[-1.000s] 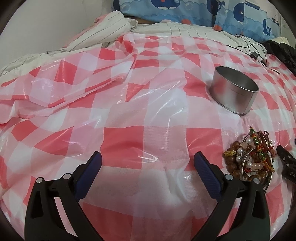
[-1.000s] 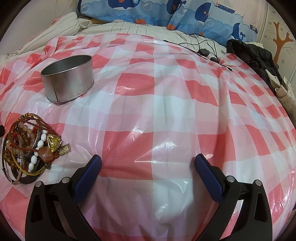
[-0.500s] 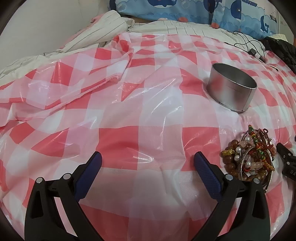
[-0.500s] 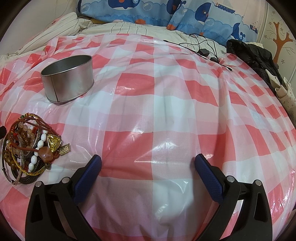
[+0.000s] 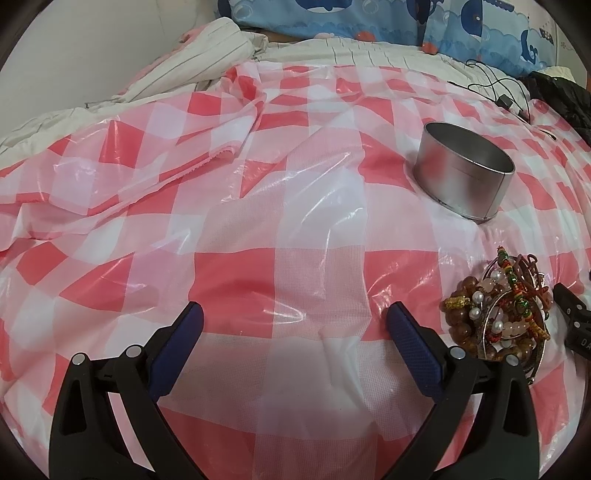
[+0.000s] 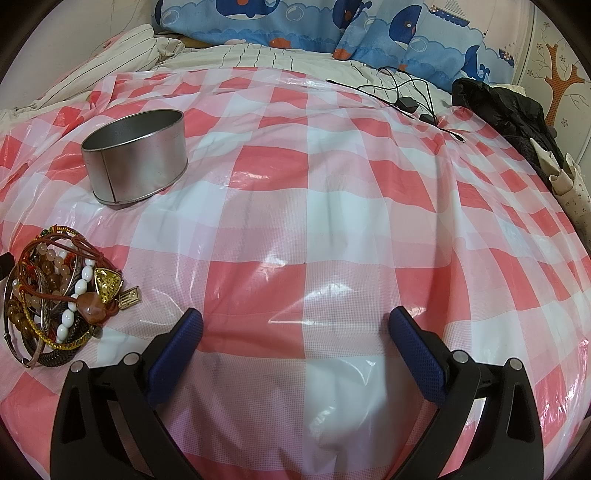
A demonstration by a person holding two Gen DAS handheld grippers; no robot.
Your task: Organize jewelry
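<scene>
A tangled pile of jewelry point(image 5: 498, 310), with bead bracelets, bangles and gold charms, lies on the red-and-white checked plastic sheet point(image 5: 258, 221). It also shows in the right wrist view point(image 6: 59, 295) at far left. A round, open, empty metal tin point(image 5: 465, 173) stands behind the pile, and shows in the right wrist view point(image 6: 135, 155) too. My left gripper point(image 5: 293, 314) is open and empty, just left of the pile. My right gripper point(image 6: 295, 319) is open and empty, to the right of the pile.
Whale-print pillows point(image 6: 332, 29) and striped bedding point(image 5: 207, 55) lie at the back. Black cables with a small adapter point(image 6: 406, 99) and dark clothing point(image 6: 509, 110) lie at the back right. The sheet is wrinkled and folded at the left point(image 5: 129, 177).
The left wrist view has shifted a little: the tin and jewelry pile sit slightly lower and further left in it. The right gripper has not moved.
</scene>
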